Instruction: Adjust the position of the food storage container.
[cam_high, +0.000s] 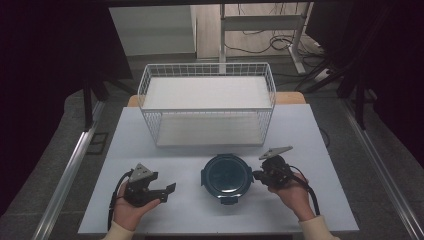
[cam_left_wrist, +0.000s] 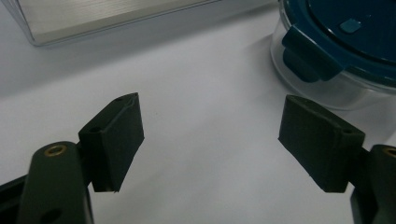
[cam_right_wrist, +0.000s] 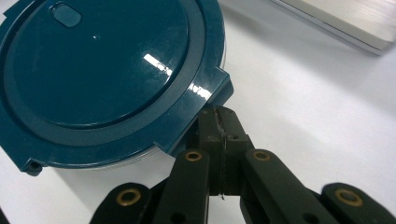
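Observation:
A round clear container with a dark teal clip-on lid (cam_high: 226, 175) stands in the middle of the white table (cam_high: 300, 135). My right gripper (cam_high: 256, 175) lies at the container's right side. Its jaws are shut together with nothing between them, and in the right gripper view the tips (cam_right_wrist: 217, 114) sit right under a side latch (cam_right_wrist: 218, 88) of the lid (cam_right_wrist: 102, 70). My left gripper (cam_high: 167, 192) rests left of the container, apart from it. It is open and empty (cam_left_wrist: 210, 135), with the container (cam_left_wrist: 345, 51) ahead at upper right.
A white wire basket (cam_high: 206, 64) with a pale floor stands behind the container at the table's far side; its edge shows in the left gripper view (cam_left_wrist: 93, 18) and the right gripper view (cam_right_wrist: 345, 18). Black curtains flank the table.

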